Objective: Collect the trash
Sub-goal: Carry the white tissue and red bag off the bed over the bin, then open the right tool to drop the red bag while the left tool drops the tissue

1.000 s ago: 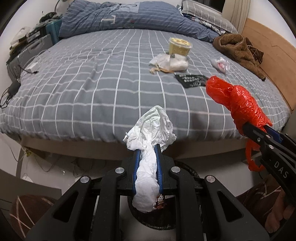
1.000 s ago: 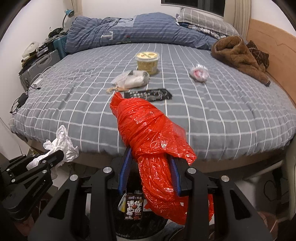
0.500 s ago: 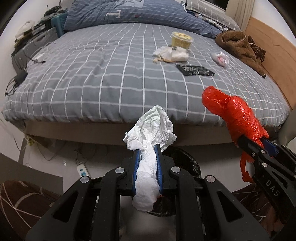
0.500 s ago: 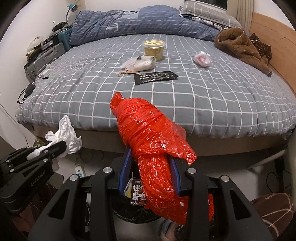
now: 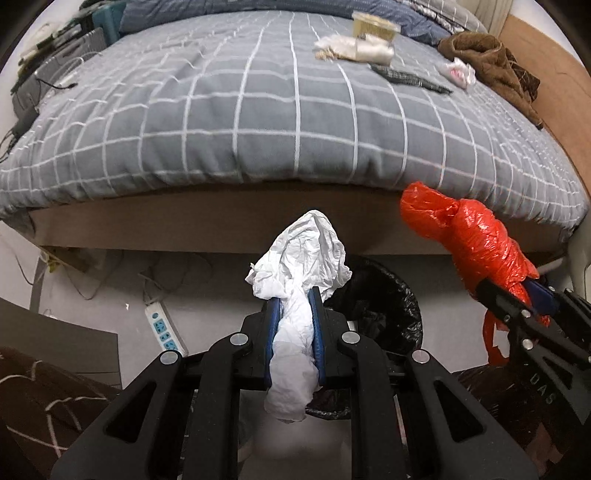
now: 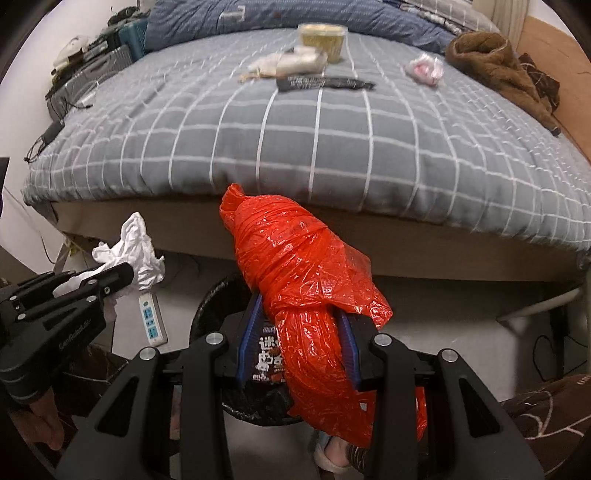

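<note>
My left gripper (image 5: 294,295) is shut on a crumpled white tissue (image 5: 301,258); it also shows in the right wrist view (image 6: 133,251). My right gripper (image 6: 301,314) is shut on a twisted red plastic bag (image 6: 295,258), seen from the left wrist too (image 5: 476,240). Both hang above a bin lined with a black bag (image 5: 380,299), which stands on the floor at the bed's foot (image 6: 214,306). A printed wrapper (image 6: 267,358) lies inside it. On the bed lie a yellow tub (image 6: 323,35), a white wad (image 6: 291,62), a black wrapper (image 6: 325,84) and a small pink-and-clear wrapper (image 6: 424,70).
The grey checked bed (image 6: 332,140) fills the view ahead, with a brown garment (image 6: 498,62) at its right. A white power strip (image 5: 162,328) lies on the floor left of the bin. Luggage and cables (image 5: 55,55) stand by the left wall.
Both grippers have dropped lower and tilted down, from over the bed's edge to above the bin. Their holds on the tissue and the red bag are unchanged.
</note>
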`<action>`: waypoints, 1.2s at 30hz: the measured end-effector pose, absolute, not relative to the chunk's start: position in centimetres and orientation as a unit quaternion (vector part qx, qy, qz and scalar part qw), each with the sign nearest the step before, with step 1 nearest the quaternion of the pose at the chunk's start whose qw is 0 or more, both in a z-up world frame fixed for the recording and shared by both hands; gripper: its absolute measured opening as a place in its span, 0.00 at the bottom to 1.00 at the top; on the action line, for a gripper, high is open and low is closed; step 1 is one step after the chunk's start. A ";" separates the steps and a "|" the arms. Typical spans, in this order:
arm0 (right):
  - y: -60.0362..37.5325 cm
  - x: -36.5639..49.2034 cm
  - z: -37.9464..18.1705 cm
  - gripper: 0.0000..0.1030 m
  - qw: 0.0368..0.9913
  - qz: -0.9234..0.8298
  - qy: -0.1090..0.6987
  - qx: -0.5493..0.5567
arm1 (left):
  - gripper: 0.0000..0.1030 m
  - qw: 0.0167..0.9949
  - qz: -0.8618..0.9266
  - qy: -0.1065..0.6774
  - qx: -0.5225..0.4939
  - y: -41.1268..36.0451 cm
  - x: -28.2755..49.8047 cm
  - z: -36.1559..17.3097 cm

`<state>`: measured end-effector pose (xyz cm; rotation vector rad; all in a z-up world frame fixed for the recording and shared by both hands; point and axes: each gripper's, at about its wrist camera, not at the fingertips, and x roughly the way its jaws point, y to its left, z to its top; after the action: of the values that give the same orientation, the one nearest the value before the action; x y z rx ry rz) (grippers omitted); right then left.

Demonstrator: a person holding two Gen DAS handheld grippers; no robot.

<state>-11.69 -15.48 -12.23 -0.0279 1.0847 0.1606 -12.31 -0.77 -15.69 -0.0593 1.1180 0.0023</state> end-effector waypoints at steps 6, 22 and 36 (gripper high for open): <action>-15.2 -11.0 -14.4 0.35 0.840 0.077 0.538 -0.012 | 0.15 0.839 0.002 0.544 -0.023 -0.4 -11.2 -17.3; -12.9 -9.6 -16.0 0.70 0.831 0.085 0.549 -0.019 | 0.15 0.828 0.025 0.559 -0.033 2.2 -11.2 -19.5; -19.5 -9.3 -13.6 0.91 0.860 0.004 0.511 -0.015 | 0.15 0.826 -0.026 0.563 -0.014 -3.7 -9.9 -20.0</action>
<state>-9.29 -19.53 -13.61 -0.0321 1.0718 0.0090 -9.90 -3.68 -20.01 -0.0306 1.1966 -0.0556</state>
